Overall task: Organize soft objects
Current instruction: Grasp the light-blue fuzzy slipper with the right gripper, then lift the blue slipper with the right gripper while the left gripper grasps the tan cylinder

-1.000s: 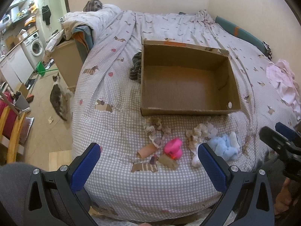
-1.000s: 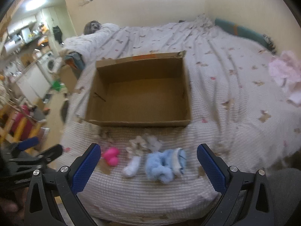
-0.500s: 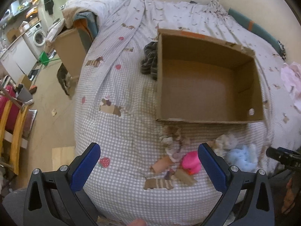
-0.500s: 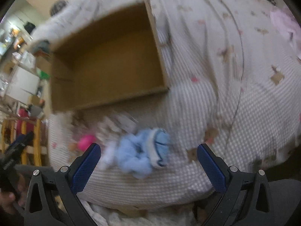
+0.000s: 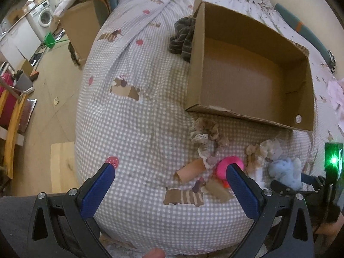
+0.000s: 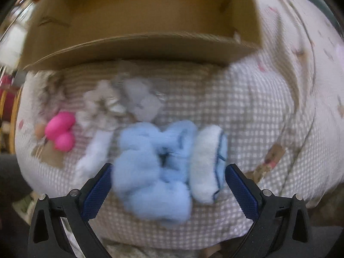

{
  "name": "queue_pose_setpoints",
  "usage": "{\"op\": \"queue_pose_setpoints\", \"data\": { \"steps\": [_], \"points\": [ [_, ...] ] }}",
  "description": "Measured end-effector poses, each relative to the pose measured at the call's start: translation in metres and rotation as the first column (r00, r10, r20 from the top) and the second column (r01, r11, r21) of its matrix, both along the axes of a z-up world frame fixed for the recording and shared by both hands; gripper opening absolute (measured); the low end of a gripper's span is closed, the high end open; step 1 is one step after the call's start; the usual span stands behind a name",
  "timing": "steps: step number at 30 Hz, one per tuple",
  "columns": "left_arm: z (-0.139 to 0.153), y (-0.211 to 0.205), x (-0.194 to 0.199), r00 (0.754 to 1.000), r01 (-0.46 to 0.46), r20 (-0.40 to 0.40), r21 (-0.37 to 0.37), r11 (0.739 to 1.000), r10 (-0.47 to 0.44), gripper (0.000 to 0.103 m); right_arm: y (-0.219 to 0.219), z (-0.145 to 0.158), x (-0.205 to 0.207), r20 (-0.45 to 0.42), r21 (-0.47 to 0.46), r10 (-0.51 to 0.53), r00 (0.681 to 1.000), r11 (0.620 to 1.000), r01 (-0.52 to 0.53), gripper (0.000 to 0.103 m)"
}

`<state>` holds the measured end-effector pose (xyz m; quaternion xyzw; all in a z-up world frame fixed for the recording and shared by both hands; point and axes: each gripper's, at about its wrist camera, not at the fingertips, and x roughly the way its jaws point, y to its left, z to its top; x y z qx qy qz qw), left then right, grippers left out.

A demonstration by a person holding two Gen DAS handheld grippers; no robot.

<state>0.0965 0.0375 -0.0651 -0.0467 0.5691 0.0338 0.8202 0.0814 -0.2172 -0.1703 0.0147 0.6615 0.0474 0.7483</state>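
While the left gripper (image 5: 169, 177) hangs wide open and empty over the checked bedspread (image 5: 137, 133), the right gripper (image 6: 167, 180) has dropped closer since a second ago, its spread jaws now flanking the blue fluffy toy (image 6: 154, 161) lying before the empty cardboard box (image 6: 137, 49).

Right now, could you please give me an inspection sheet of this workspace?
Surface: checked bedspread over a bed, bulging.
Job's things: cardboard box open, nothing in it; blue fluffy item, pink soft toy, beige scrunchies loose in front of the box.
Clutter: dark striped fabric against the box's left wall; pink cloth at right.
Grippers: left gripper jaws open, holding nothing; right gripper jaws open, straddling the blue item, contact unclear (blurred).
Cables: nothing seen.
Surroundings: washing machine, wooden floor.
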Motion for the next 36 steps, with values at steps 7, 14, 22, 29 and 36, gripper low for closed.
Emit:
{"op": "queue_pose_setpoints", "data": {
  "steps": [7, 14, 22, 29, 36],
  "points": [
    [0.004, 0.01, 0.01, 0.999, -0.018, 0.039, 0.028, 0.999, 0.017, 0.103, -0.021, 0.006, -0.003, 0.003, 0.045, -0.058, 0.998, 0.997, 0.058, 0.046],
    [0.0, 0.012, 0.011, 1.0, -0.025, 0.011, 0.009, 1.0, 0.025, 0.103, -0.031, 0.061, -0.024, 0.123, 0.156, -0.052, 0.991, 0.987, 0.032, 0.045],
    [-0.019, 0.015, 0.019, 0.998, -0.01, -0.07, -0.041, 0.999, 0.007, 0.081, -0.045, 0.137, -0.051, 0.364, 0.236, -0.022, 0.931, 0.969, -0.069, 0.045],
    [-0.045, 0.017, 0.031, 0.986, -0.051, -0.163, -0.129, 0.99, 0.03, 0.062, -0.061, 0.118, -0.033, 0.31, 0.283, -0.061, 0.949, 0.959, -0.031, 0.045],
    [-0.072, -0.026, 0.034, 0.962, 0.126, -0.229, -0.1, 0.987, -0.146, 0.03, -0.049, 0.093, -0.03, 0.282, 0.311, -0.079, 0.956, 0.95, -0.014, 0.045]
  ]
}}
